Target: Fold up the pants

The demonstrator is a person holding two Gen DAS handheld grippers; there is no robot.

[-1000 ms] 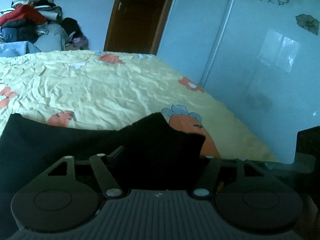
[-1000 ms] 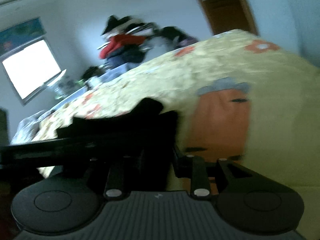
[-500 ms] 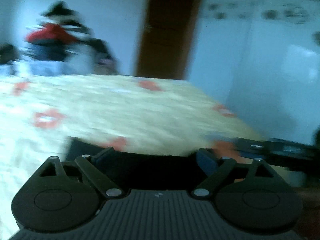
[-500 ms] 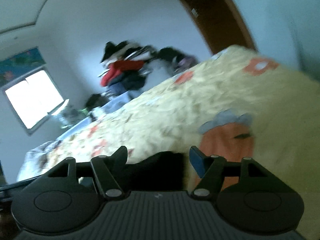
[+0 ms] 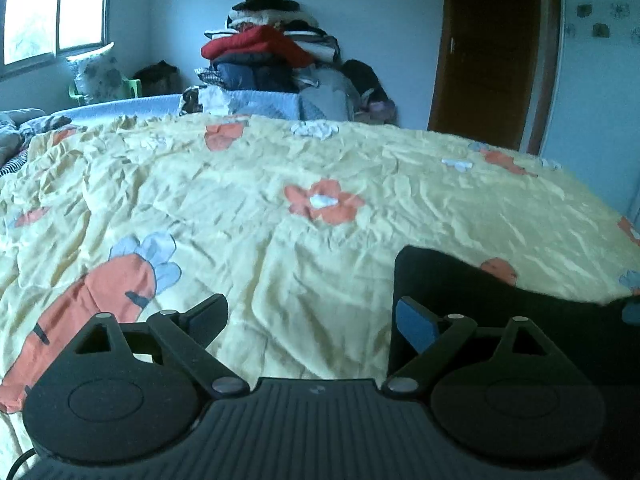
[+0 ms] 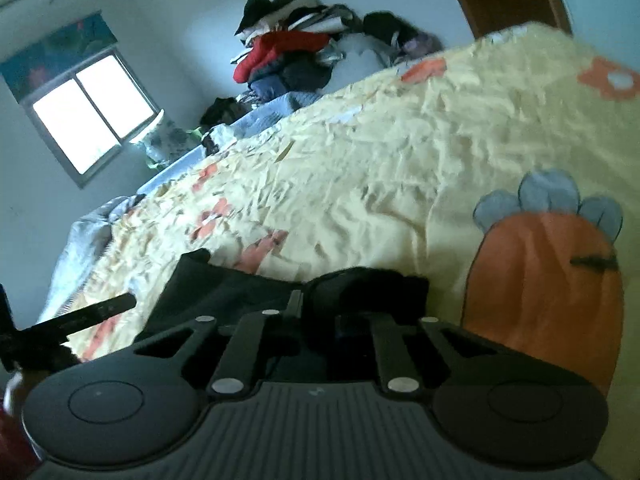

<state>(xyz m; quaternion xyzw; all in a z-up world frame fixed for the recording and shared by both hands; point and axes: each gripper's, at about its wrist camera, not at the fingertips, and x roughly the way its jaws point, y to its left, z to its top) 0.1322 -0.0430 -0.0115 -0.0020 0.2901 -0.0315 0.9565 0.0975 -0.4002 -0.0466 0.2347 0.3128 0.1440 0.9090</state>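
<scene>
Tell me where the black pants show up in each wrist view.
Left wrist: pants at lower right, behind the open tool's right finger.
Right wrist: pants at lower centre, bunched at the closed tool.
Shared landmark: clothes pile beyond the bed.

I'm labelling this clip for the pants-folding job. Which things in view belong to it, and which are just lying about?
Part of the job:
black pants
left gripper, open beside the pants
right gripper, fingers closed on the pants
yellow bedspread, the folding surface

Lying about:
clothes pile
door
window
</scene>
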